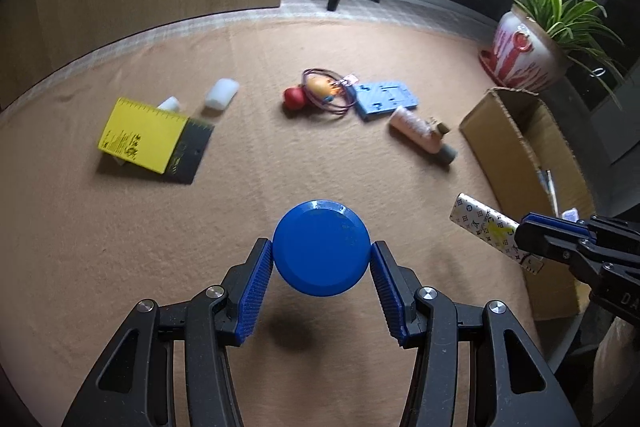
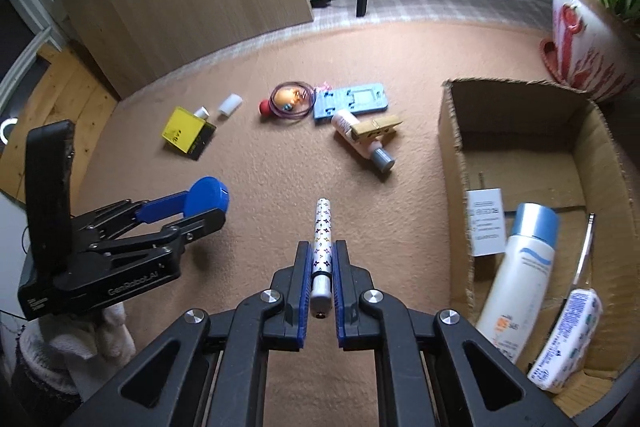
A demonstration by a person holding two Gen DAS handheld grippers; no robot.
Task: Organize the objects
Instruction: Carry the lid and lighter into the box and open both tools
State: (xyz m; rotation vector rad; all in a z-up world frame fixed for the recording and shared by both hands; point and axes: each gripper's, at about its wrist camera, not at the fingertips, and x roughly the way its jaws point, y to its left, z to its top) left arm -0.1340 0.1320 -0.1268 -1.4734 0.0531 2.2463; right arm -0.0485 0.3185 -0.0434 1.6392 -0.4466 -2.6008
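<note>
Household objects lie scattered over a nubby peach carpet (image 1: 120, 247) beside an open corrugated cardboard box (image 2: 450, 155): a yellow-and-black ruled card (image 1: 144, 135), a white translucent cap (image 1: 221, 94), a red ball (image 1: 295, 98) touching a coiled purple cord (image 1: 326, 93), a flat blue plastic plate (image 1: 386, 99) and a pinkish bottle (image 2: 358, 139) with a grey cap, a wooden clothespin (image 2: 376, 127) resting across it. The left gripper (image 1: 321, 259), held low over the carpet and well clear of it, has its ribbed blue pads pressed against both sides of a smooth, round blue lid (image 1: 321, 254), which casts a shadow below. The right gripper (image 2: 321, 267), level and pointing forward just left of the box, is closed narrowly on a slim white tube (image 2: 323, 243) printed with small coloured motifs, the tube running out ahead between the pads. Inside the box lie a white sunscreen bottle (image 2: 520, 279) with a pale blue cap, a white printed card (image 2: 486, 223) and a soft blue-and-white packet (image 2: 568, 339). A red-and-white glazed pot (image 1: 520, 55) holding a spider plant stands beyond the box.
</note>
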